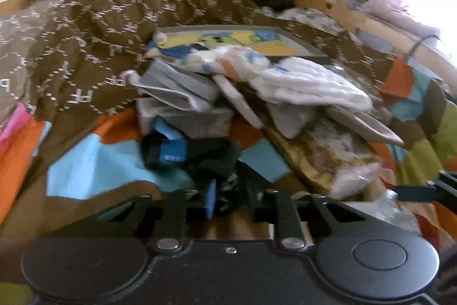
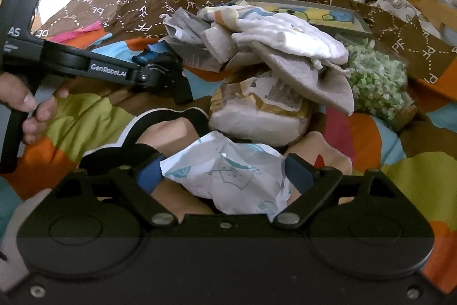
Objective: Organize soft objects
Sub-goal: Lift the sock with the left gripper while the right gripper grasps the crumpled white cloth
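Bed with patchwork cover in orange, blue, green and brown [image 2: 368, 133] fills both views and carries everything. Brown quilted blanket with white dotted lettering [image 1: 94, 27] is bunched across the upper left of the left-wrist frame, pushed back, probably to clear sorting space. Flat cartoon-print tray [image 1: 257, 43] sits mid-frame behind the heap.

Loose heap of white and grey cloths [image 2: 285, 47] sits centre frame in the right-wrist view, draped over a tan-and-white plastic packet [image 2: 257, 116]; a bag of green-white foam bits [image 2: 377, 73] is just right of it.

Right gripper [image 2: 225, 176], lower centre: fingers stand wide with a crumpled white wrapper printed with blue leaves [image 2: 228, 173] between the blue pads. Pads look to be touching its edges, so likely a light hold on a bulky soft item.

Left gripper [image 1: 228, 196], lower centre of its own frame: fingers nearly together, pinched on a dark black-and-blue fabric bundle [image 1: 200, 159] lying at the near edge of the heap. Blur hides the exact contact.

A hand [image 2: 31, 105] at left holds that gripper's handle.
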A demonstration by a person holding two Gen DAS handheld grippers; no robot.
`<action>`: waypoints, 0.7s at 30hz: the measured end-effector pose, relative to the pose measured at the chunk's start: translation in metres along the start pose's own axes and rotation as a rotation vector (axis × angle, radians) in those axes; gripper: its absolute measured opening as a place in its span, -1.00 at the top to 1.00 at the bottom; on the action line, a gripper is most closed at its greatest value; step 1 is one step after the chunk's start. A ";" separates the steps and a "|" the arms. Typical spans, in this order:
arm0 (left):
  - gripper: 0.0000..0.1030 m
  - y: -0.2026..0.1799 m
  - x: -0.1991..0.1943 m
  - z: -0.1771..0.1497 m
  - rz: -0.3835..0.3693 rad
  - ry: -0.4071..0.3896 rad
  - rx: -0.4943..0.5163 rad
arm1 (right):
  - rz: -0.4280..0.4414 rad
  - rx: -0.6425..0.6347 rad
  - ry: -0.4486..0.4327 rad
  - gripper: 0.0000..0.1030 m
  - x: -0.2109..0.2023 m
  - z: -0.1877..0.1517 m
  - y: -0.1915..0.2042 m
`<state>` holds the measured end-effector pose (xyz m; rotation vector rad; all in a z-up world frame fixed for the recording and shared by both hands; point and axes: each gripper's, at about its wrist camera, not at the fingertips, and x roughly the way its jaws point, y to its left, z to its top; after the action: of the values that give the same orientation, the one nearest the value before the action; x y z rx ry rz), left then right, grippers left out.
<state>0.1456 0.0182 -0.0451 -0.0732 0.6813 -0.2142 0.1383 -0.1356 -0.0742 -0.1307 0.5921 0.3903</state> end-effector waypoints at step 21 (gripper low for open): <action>0.31 -0.028 -0.019 -0.012 0.122 -0.077 0.082 | 0.004 0.011 -0.006 -0.61 0.002 -0.002 0.001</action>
<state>0.1193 -0.0050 -0.0388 0.0388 0.5977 -0.1215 0.1385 -0.1342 -0.0773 -0.1179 0.5882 0.3913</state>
